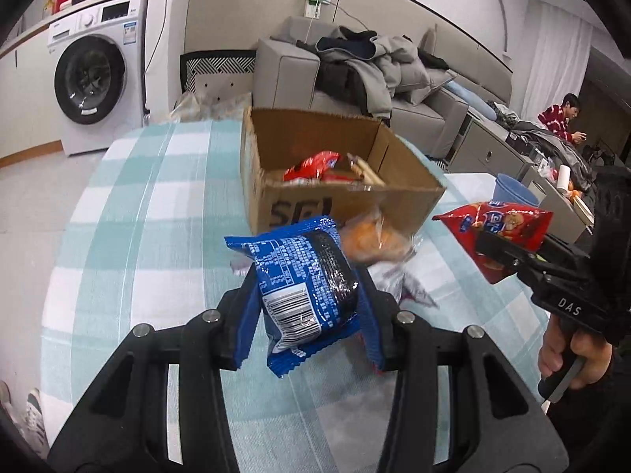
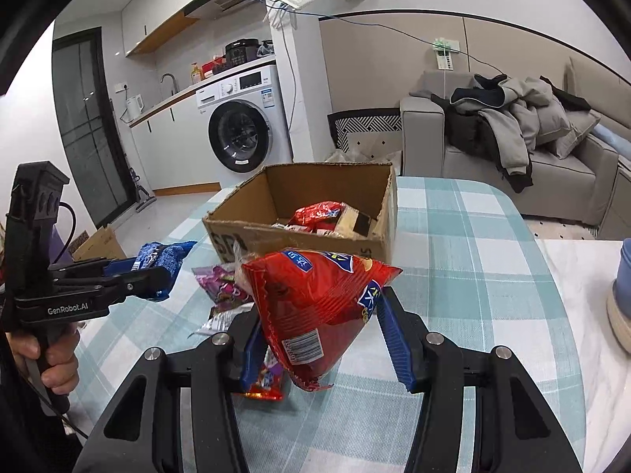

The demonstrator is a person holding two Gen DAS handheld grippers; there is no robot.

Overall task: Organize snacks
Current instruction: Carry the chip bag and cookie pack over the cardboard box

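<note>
My left gripper [image 1: 307, 287] is shut on a blue snack pack [image 1: 303, 276], held above the teal checked tablecloth [image 1: 130, 236]. My right gripper [image 2: 319, 311] is shut on a red chip bag [image 2: 311, 295], also lifted off the table. Each gripper shows in the other's view: the right gripper [image 1: 489, 248] with the red chip bag [image 1: 501, 220], the left gripper [image 2: 157, 278] with the blue snack pack [image 2: 163, 254]. Just beyond both stands an open cardboard box [image 1: 299, 205] [image 2: 276, 238] with several snacks inside.
An orange snack in a clear wrapper [image 1: 370, 236] lies against the box front. A pink snack pack [image 2: 224, 287] and a small red pack [image 2: 264, 388] lie on the cloth. A blue container [image 2: 625, 276] stands at the right. A sofa with coats [image 2: 512, 126] stands behind.
</note>
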